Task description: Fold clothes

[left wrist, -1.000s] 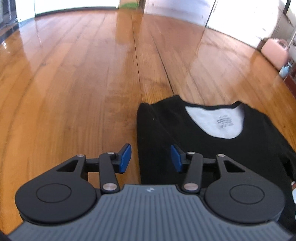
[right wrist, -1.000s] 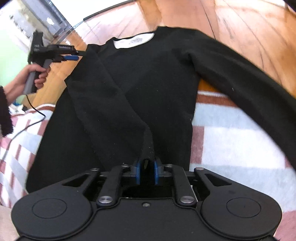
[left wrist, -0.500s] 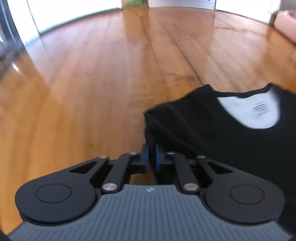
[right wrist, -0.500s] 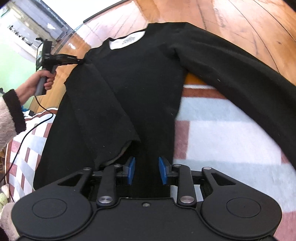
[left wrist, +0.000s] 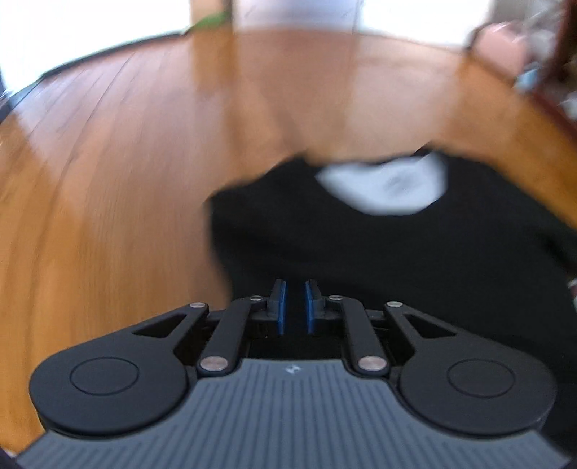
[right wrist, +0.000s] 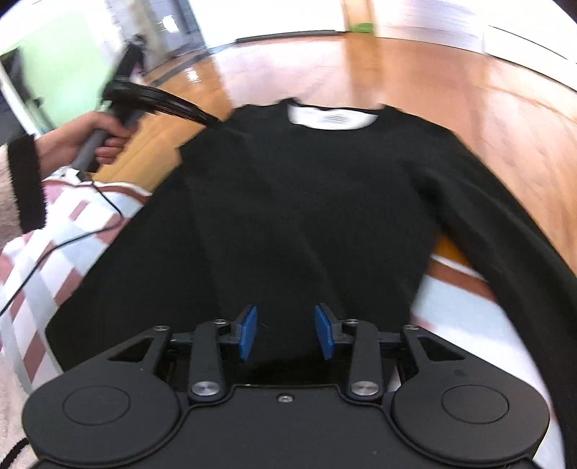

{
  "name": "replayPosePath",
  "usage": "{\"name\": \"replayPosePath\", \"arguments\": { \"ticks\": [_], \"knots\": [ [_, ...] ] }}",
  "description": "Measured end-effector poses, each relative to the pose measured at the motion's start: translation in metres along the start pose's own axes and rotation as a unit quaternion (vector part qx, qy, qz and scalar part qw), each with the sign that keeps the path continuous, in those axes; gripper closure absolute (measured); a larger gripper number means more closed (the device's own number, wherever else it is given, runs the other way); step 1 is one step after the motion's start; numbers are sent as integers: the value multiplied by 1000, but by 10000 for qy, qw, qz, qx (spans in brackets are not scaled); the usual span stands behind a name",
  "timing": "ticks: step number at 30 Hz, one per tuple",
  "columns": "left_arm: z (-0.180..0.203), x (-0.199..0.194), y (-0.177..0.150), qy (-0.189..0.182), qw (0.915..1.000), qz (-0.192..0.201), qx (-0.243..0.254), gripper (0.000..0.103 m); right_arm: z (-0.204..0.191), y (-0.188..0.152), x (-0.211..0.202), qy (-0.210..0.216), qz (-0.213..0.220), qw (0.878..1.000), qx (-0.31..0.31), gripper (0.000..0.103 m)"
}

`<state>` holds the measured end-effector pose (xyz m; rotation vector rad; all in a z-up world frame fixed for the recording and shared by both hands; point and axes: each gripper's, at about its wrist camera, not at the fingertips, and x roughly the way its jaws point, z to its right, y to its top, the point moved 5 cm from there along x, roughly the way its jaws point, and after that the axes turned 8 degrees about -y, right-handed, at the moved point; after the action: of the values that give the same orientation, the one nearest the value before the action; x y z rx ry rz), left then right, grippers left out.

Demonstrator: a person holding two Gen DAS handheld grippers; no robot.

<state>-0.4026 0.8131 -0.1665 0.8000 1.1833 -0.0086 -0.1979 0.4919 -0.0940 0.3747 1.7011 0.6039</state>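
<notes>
Done: my left tool (left wrist: pixel 293 306) pinches the black long-sleeved knit sweater (right wrist: pixel 306 202) at its shoulder.
Right tool (right wrist: pixel 285 333): released, jaws just opening, empty above the sweater's hem.
Left: fold far sleeve, body.

A glossy wooden plank floor (right wrist: pixel 505 119) fills most of the room and mirrors bright daylight from large windows (left wrist: pixel 90 25) along the far side. A checked rug (right wrist: pixel 54 252) in pink, white and grey squares covers the near floor. A pale green wall (right wrist: pixel 61 47) stands at the left, and a blurred pink object (left wrist: pixel 501 47) sits at the far right.
</notes>
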Motion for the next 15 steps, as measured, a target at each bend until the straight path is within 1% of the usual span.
{"name": "replayPosePath", "arguments": {
  "ticks": [1,3,4,6,9,11,12,14,15],
  "knots": [
    [-8,6,-5,206,9994,-173,-233,91,-4,4,5,-43,26,9999,-100,62],
    [-21,9,-18,197,9958,-265,-851,91,-7,8,14,-74,-3,9998,-176,61],
    [-23,7,-21,167,9956,-182,-903,91,-5,6,19,-37,-97,9999,-132,61],
    [-23,7,-24,314,9964,-191,-763,91,0,-4,24,-97,-220,9996,-140,61],
    [-20,1,-27,499,9968,-197,-600,91,-1,-23,21,-231,-299,9981,-481,61],
    [-20,-3,-26,667,9959,-183,-582,91,2,-32,19,-274,-244,9983,-453,61],
    [-17,-3,-25,802,9951,-171,-559,91,4,-35,17,-269,-189,9987,-396,61],
    [-16,-10,-24,1357,9895,-234,-441,91,10,-38,14,-243,-204,9993,-188,61],
    [-11,-21,-24,1415,9882,-227,-532,91,13,-39,13,-245,-244,9994,-82,61]
  ]
}}
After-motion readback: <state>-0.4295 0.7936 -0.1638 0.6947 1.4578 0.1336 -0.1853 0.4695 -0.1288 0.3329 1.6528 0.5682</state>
